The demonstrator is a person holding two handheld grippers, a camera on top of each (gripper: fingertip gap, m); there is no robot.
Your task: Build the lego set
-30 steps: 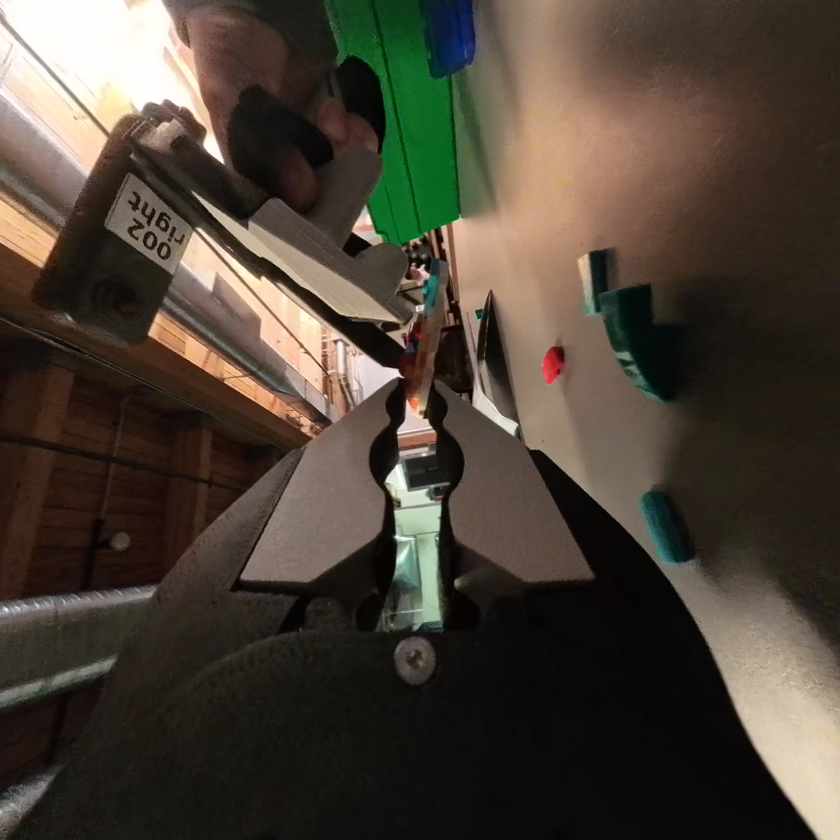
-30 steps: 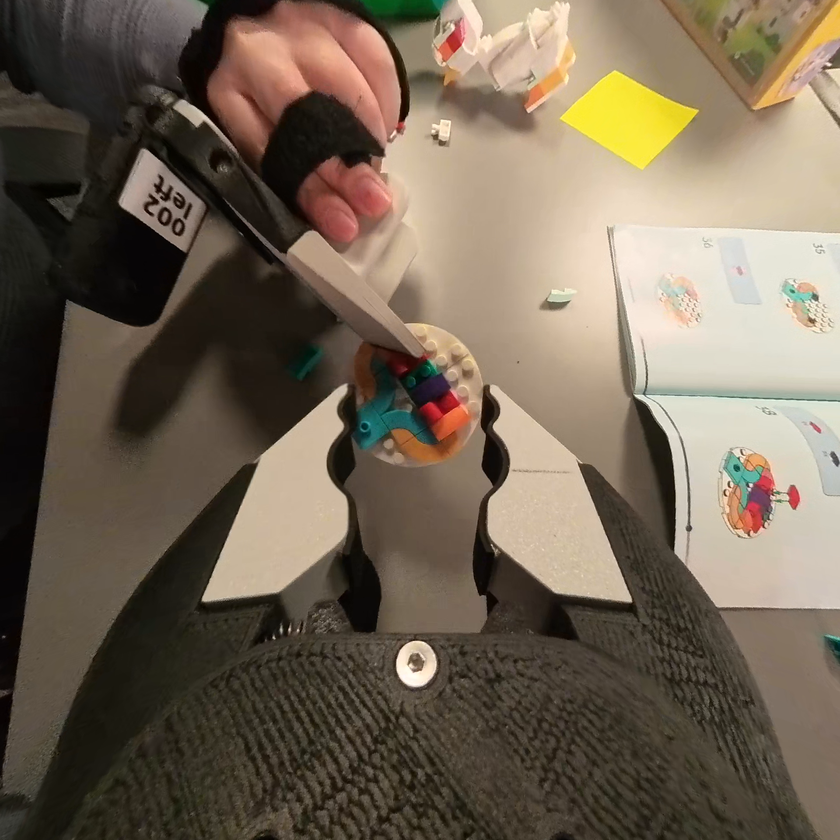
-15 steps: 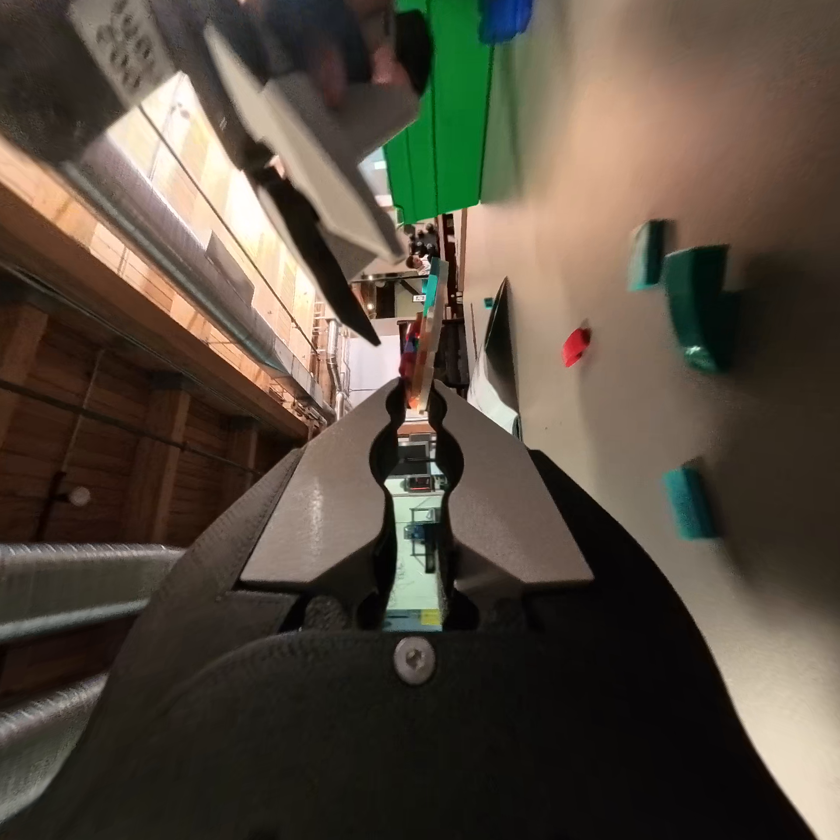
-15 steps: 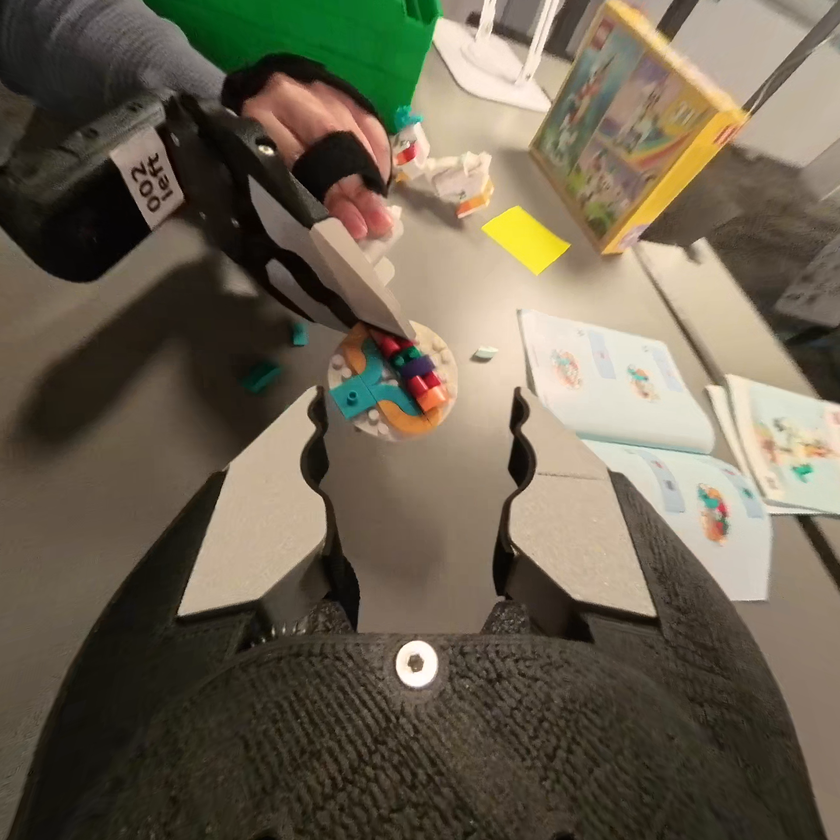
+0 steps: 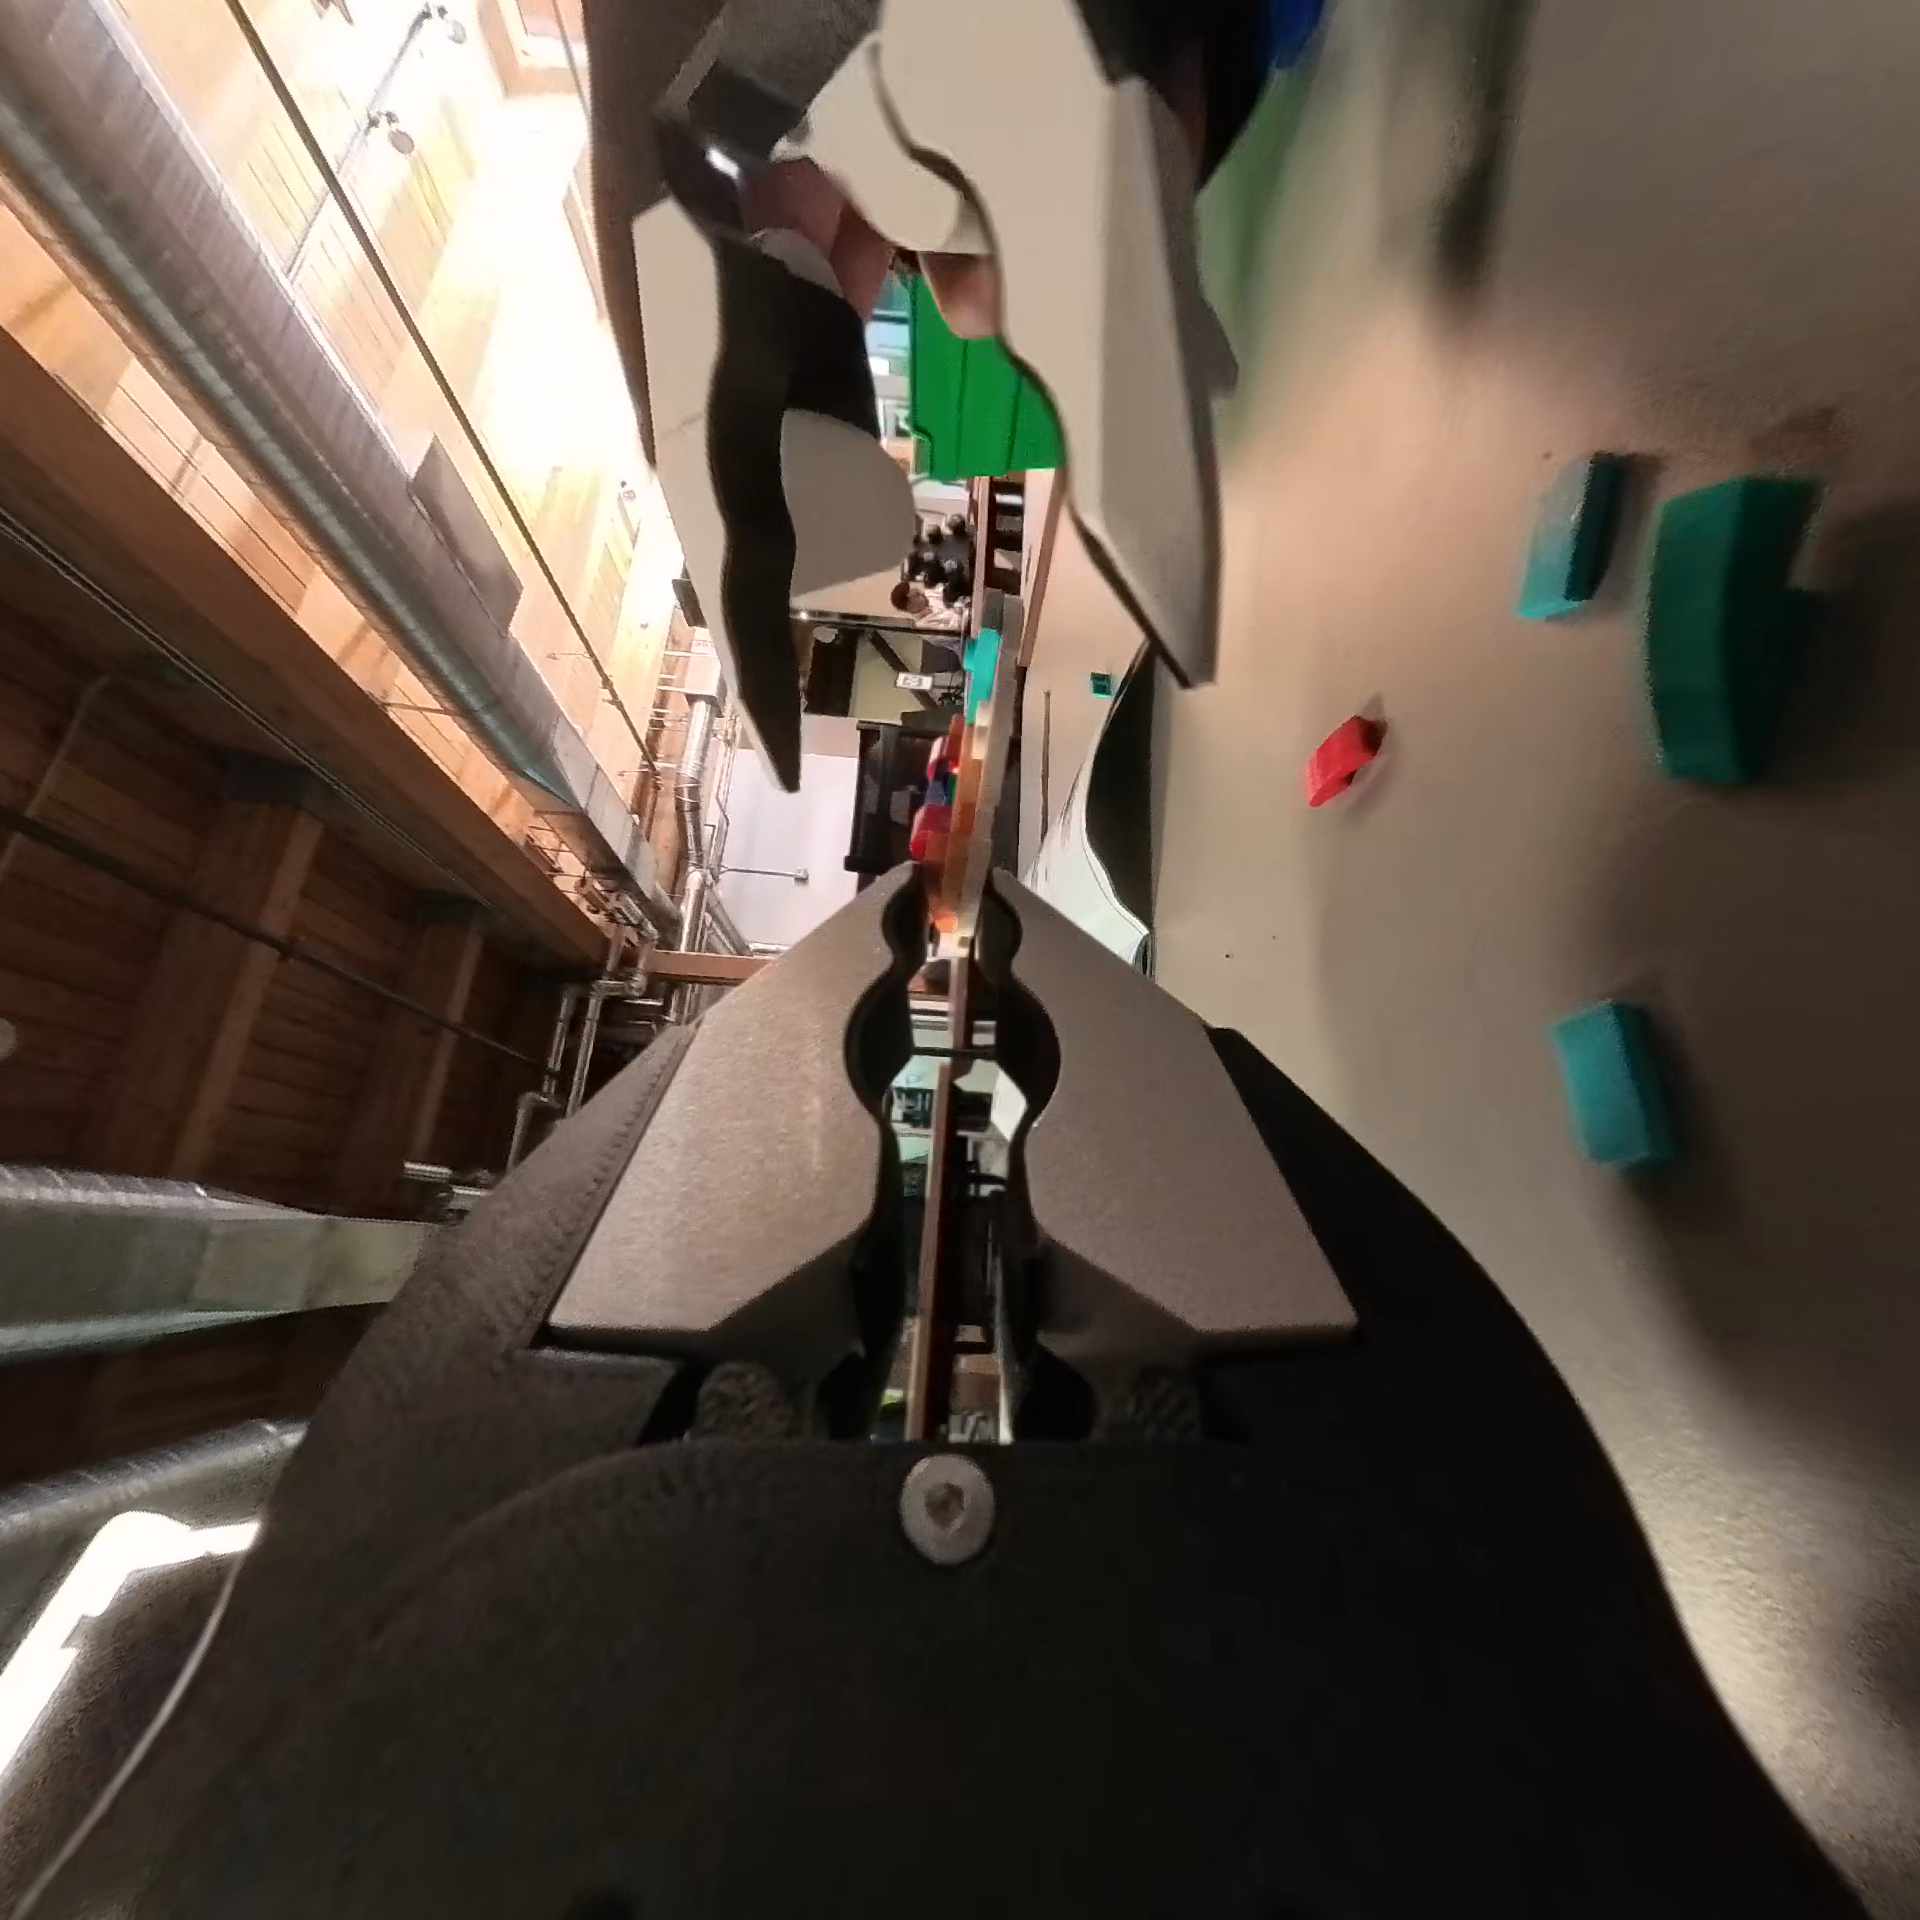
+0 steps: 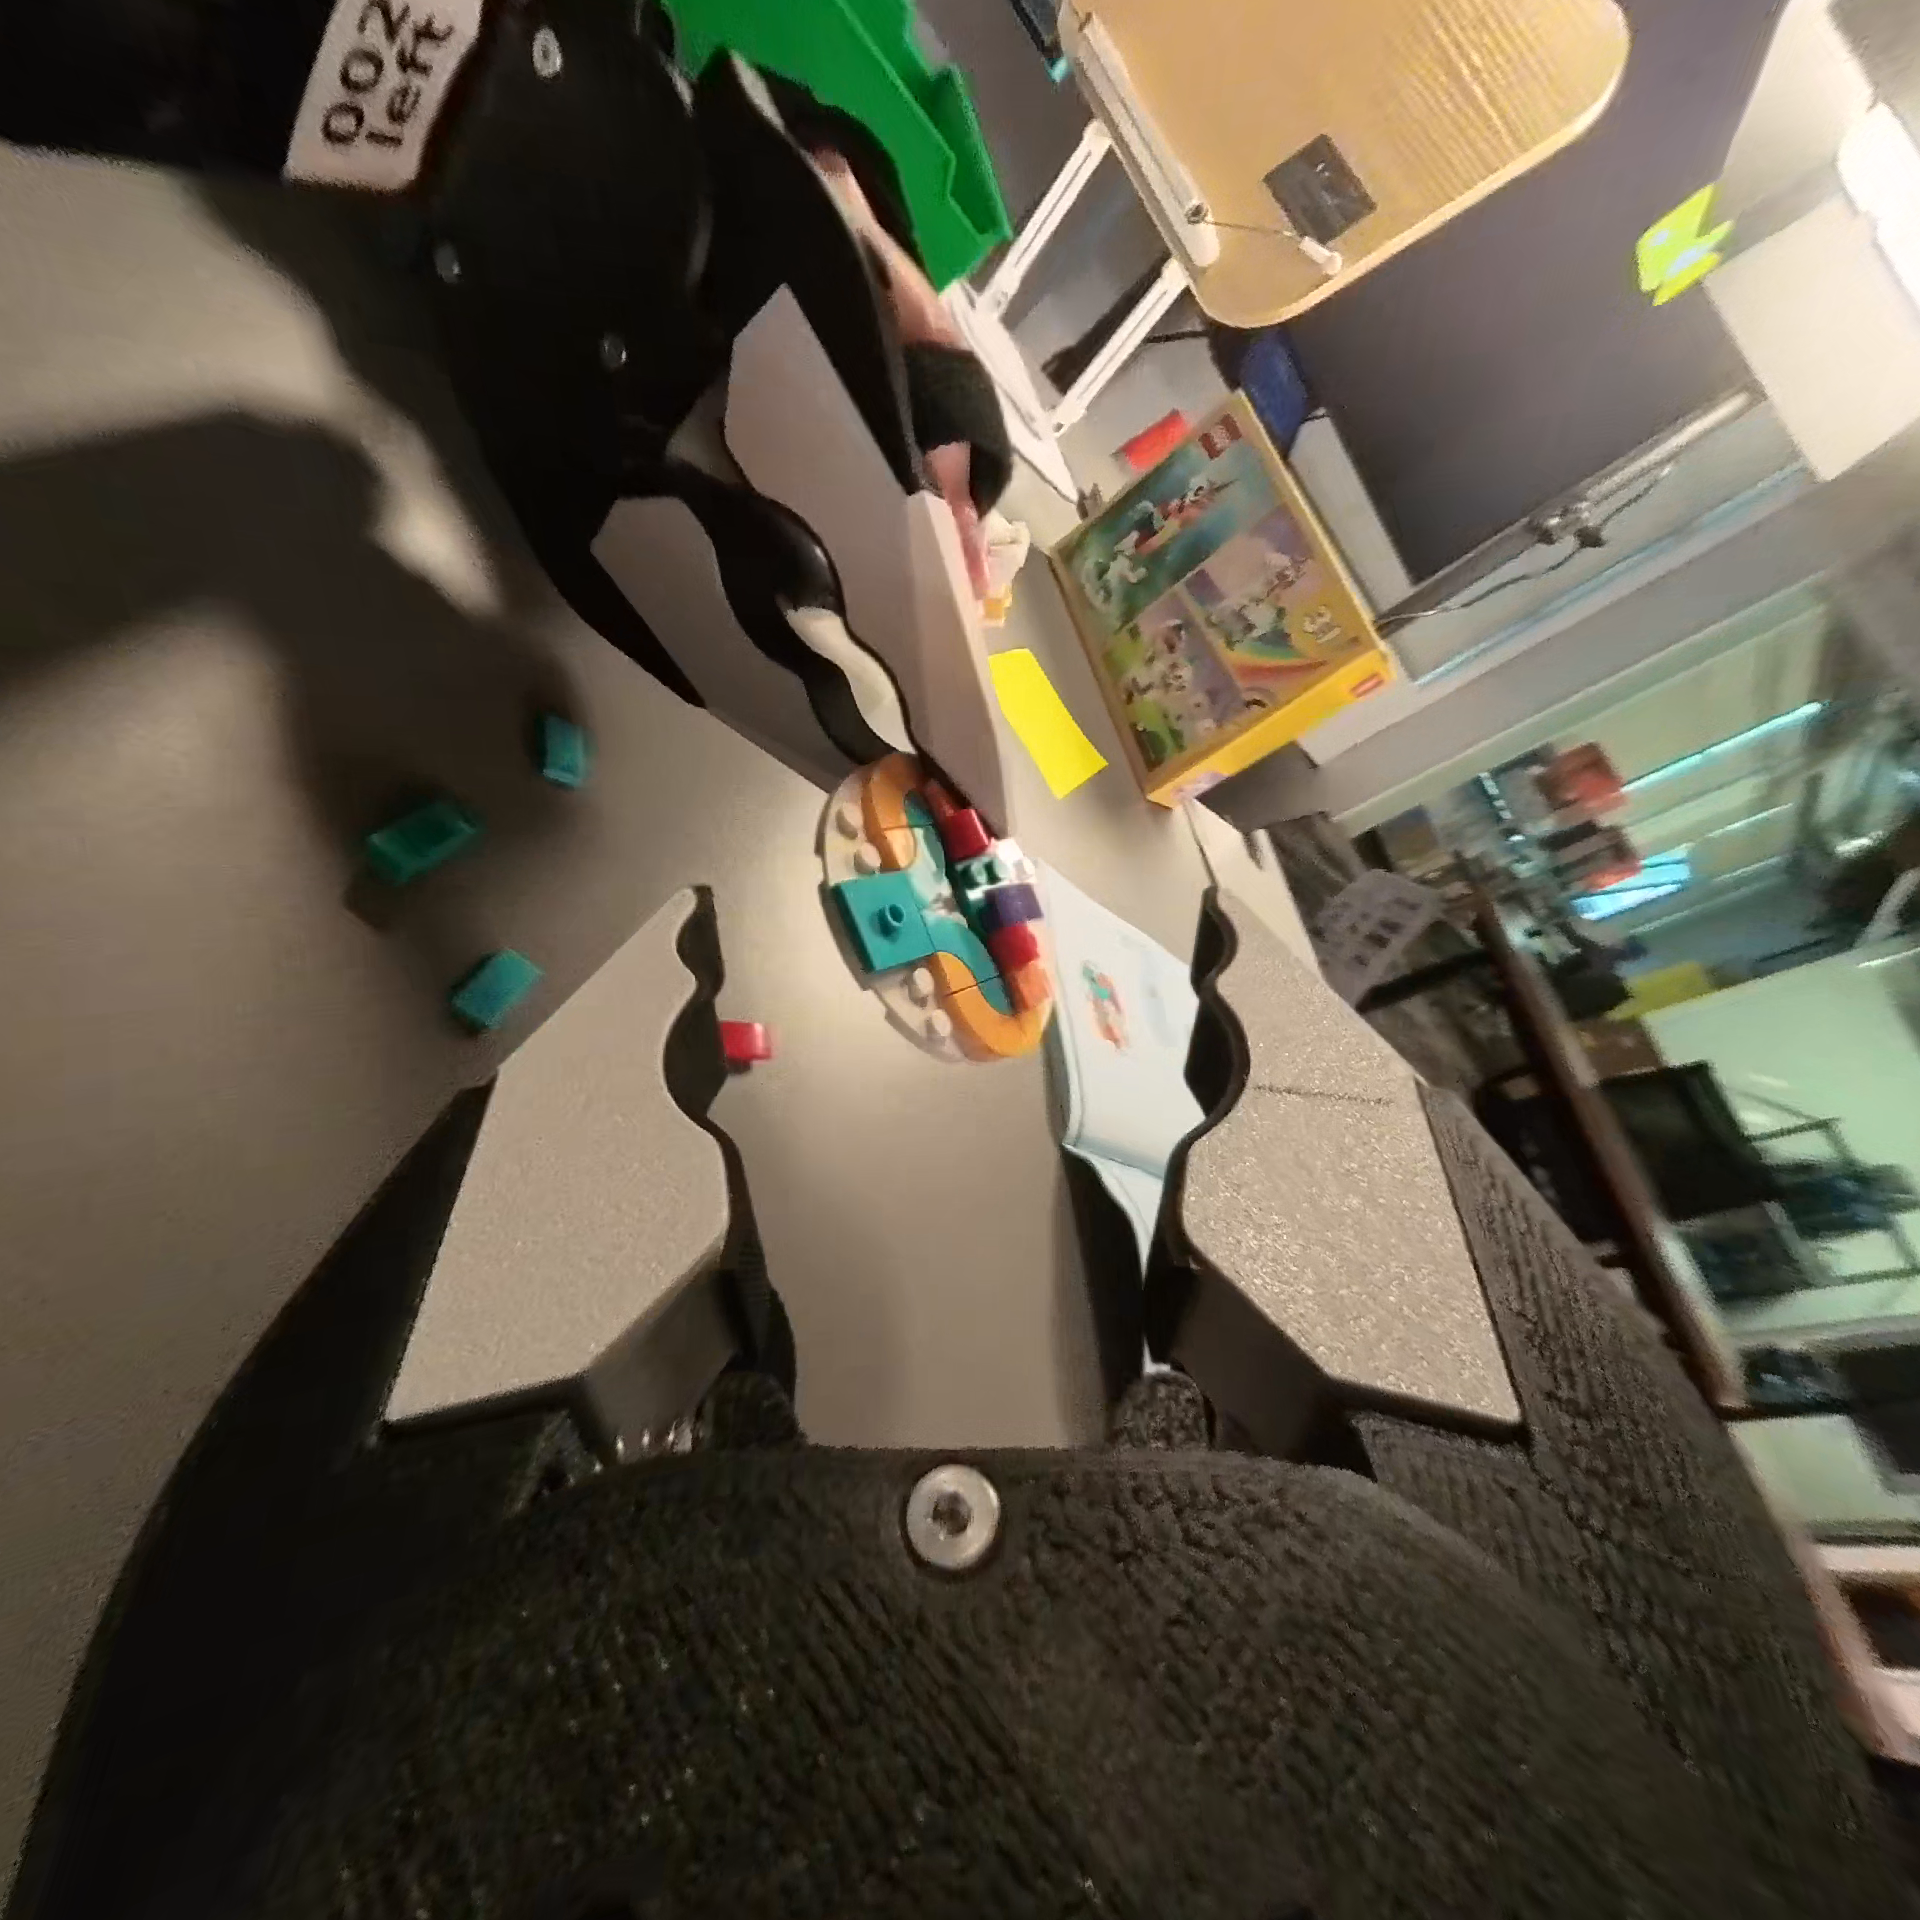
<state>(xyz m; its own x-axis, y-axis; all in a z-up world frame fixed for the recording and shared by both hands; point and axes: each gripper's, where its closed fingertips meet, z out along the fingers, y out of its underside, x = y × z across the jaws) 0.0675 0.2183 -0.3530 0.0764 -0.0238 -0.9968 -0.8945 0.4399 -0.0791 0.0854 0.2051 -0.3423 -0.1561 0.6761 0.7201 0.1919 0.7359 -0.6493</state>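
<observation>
My left gripper [image 5: 956, 904] is shut on the rim of a round white lego plate [image 5: 975, 800], seen edge-on, with teal, orange, red and purple pieces on it. In the right wrist view the plate [image 6: 914, 997] hangs tilted above the grey table [image 6: 914, 1247], pinched at its far edge by the left gripper [image 6: 951, 790]. My right gripper [image 6: 951, 904] is open and empty, its fingers either side of the plate but short of it. It also shows in the left wrist view [image 5: 987, 727], above the plate.
Loose on the table lie three teal pieces [image 6: 421, 836] [image 6: 561, 748] [image 6: 497, 990] and a small red piece [image 6: 743, 1042]. Beyond are an instruction booklet [image 6: 1112, 1018], a yellow note [image 6: 1039, 717], the set's box [image 6: 1216, 613] and a green bin [image 6: 862, 125]. The tips of both grippers are at nearly the same place.
My right gripper has opened wider, drawn back from the plate and rolled sideways. The left gripper has kept its hold on the plate.
</observation>
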